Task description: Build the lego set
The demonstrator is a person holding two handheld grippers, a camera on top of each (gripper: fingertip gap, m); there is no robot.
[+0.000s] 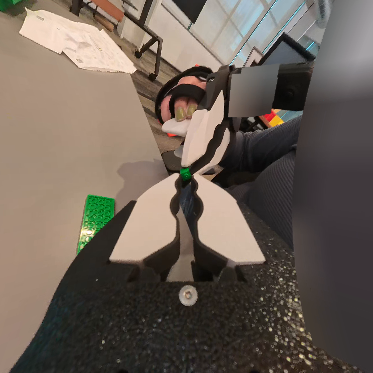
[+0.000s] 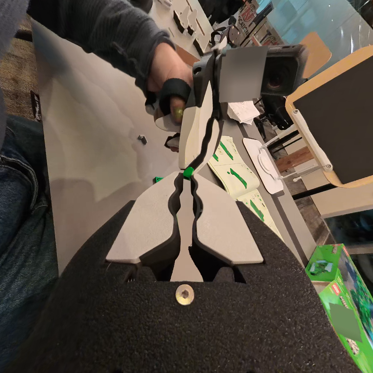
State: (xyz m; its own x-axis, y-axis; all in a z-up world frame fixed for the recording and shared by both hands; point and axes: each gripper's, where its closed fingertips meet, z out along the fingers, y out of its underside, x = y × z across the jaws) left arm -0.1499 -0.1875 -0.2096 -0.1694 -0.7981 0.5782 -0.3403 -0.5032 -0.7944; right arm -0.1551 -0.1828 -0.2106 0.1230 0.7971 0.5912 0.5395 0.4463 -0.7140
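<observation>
Green brick (image 1: 185, 174) pinched between tips of both grippers, held in air off table edge, likely hand-over or regrip to turn it for placing. Left gripper (image 1: 185, 177) nearly closed on it; right gripper (image 2: 186, 176) likewise, tips meeting opposite. Green plate (image 1: 94, 220) on table left of left fingers, probable target. Booklet (image 2: 235, 175) right of right fingers, open for reference.

Brick (image 1: 185, 174): being held between both grippers' tips, above the table (image 1: 70, 121) edge
Plate (image 1: 94, 220): lying on the table, left
Booklet (image 2: 238, 177): lying open on the table, right
</observation>
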